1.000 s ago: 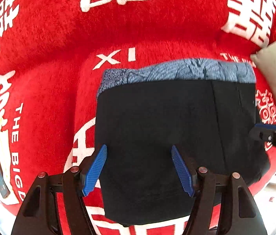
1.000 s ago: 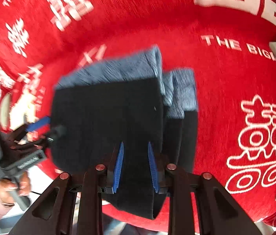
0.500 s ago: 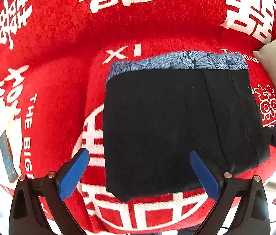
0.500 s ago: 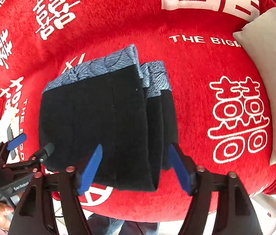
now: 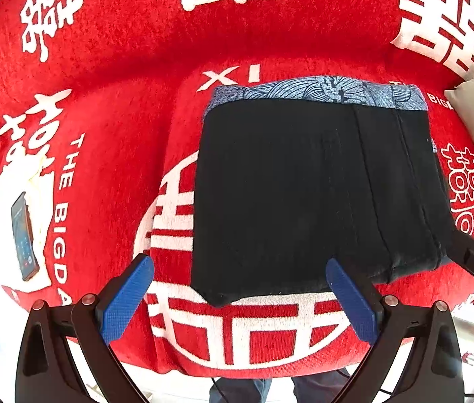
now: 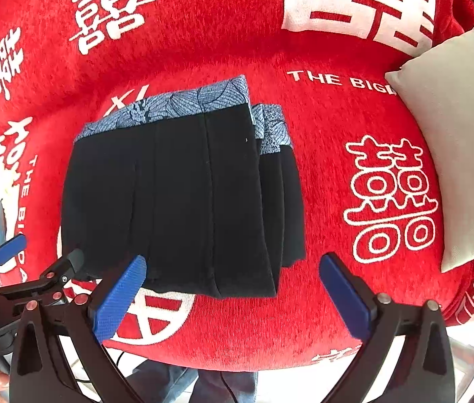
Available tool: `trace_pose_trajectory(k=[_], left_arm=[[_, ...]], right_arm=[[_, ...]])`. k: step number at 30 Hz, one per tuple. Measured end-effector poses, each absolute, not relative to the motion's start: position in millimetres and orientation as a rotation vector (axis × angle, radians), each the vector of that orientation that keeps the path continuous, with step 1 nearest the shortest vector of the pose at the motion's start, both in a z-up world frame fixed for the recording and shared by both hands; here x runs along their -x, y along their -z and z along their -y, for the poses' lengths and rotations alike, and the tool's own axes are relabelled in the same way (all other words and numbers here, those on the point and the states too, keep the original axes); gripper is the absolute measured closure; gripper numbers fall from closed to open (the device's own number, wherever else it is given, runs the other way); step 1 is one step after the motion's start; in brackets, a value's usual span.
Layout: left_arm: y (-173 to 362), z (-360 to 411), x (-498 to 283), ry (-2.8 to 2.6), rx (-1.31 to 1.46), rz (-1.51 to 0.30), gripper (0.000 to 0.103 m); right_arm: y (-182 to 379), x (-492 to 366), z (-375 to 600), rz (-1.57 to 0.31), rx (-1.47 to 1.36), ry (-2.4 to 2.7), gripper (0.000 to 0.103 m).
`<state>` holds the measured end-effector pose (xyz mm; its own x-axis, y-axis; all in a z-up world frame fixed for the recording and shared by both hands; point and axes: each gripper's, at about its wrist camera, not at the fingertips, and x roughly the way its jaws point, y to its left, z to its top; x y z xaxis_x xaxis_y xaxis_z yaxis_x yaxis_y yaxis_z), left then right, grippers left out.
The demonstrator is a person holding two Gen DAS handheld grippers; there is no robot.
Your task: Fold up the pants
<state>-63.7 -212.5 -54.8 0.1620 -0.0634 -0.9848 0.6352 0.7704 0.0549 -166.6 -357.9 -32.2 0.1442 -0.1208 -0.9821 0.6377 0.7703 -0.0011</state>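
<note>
White lettering "XI" and "THE BIGD" is read on the red cover [image 5: 109,107], among large white Chinese characters. The folded black pants [image 5: 304,194], with a blue patterned waistband [image 5: 317,92] at the far edge, are laid flat on the cover. The left gripper [image 5: 237,299] is held released above them, nothing clasped. The right gripper [image 6: 233,292] is seen with jaws opening, empty. A phone [image 5: 23,236] is shown clearly only by the left view; the beige cushion [image 6: 455,141] is shown more fully by the right.
</note>
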Motion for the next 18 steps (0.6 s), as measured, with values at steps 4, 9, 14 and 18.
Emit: trace_pose_trajectory(k=[4, 9, 14, 18], left_arm=[[55.2, 208.2, 64.9, 0.534, -0.525, -1.336, 0.0], [54.4, 206.0, 68.2, 0.543, -0.537, -1.332, 0.0], [54.7, 204.0, 70.1, 0.548, -0.542, -1.336, 0.0], [54.9, 203.6, 71.8, 0.554, -0.557, -1.329, 0.0]], right_arm=[[34.0, 167.8, 352.1, -1.335, -0.472, 0.579, 0.0], [39.0, 167.3, 343.5, -1.365, -0.449, 0.578, 0.0], [41.1, 168.4, 341.4, -1.371, -0.45, 0.591, 0.0], [42.4, 167.2, 338.9, -1.382, -0.419, 0.6, 0.0]])
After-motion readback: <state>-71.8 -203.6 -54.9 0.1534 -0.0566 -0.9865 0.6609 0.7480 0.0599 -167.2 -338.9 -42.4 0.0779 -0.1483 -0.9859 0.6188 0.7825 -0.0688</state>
